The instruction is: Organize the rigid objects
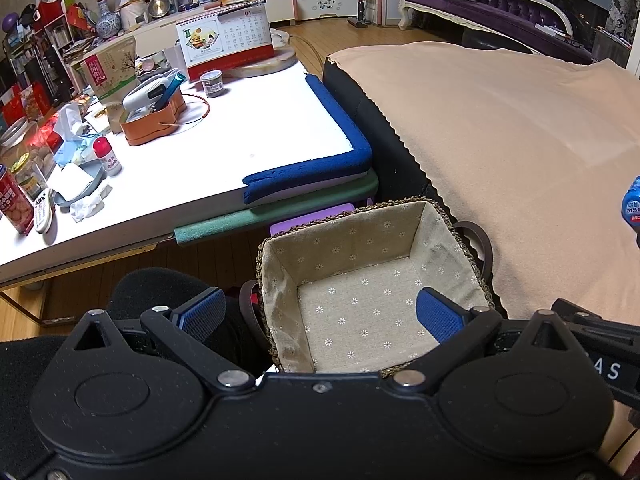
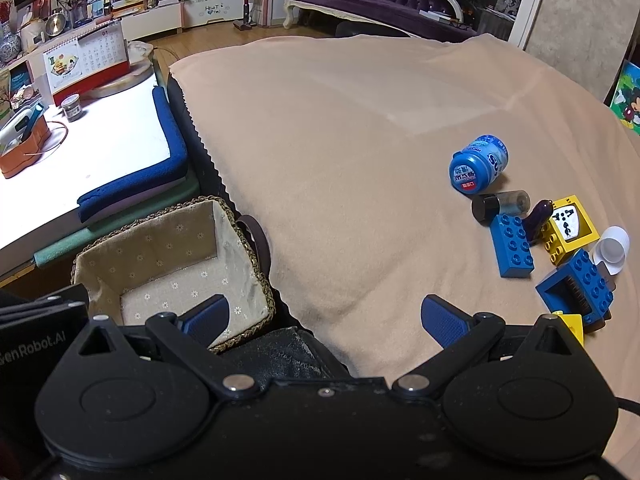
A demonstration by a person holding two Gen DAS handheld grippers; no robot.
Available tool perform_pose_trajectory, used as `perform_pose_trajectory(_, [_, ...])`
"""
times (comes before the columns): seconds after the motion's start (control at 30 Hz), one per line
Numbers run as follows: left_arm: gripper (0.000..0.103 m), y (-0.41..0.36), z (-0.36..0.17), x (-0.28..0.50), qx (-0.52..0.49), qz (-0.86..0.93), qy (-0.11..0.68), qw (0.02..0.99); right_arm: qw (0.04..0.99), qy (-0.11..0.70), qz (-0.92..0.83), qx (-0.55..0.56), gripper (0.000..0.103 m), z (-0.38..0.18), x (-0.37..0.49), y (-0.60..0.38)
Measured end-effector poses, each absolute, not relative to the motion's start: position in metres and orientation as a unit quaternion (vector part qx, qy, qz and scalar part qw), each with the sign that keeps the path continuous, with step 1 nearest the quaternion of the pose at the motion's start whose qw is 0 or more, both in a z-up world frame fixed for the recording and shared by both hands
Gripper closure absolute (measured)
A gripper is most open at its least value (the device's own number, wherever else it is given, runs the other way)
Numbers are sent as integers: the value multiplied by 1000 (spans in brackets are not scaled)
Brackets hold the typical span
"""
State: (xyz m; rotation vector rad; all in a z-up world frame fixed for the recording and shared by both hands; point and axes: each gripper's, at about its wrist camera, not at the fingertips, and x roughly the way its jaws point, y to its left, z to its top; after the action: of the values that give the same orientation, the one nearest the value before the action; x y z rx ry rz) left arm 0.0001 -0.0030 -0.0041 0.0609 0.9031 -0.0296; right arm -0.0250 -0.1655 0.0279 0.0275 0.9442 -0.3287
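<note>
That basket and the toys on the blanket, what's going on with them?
A person holds a two-finger gripper in each hand, both with jaws open and holding nothing. The left gripper hovers over the empty lined basket. The right gripper faces the beige blanket, where a blue jar, a blue brick and a yellow block lie apart from the basket, not yet sorted.

I see the basket (image 2: 168,248) interior clear, open beige cloth (image 2: 340,160) across the middle, and toys crowding its right edge.
</note>
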Motion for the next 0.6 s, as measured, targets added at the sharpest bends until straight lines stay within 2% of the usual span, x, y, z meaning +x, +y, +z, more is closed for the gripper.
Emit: perform_pose_trajectory(0.6, [5, -1, 3, -9, 14, -47, 412, 910, 884, 438, -160, 17, 2, 33, -44, -180])
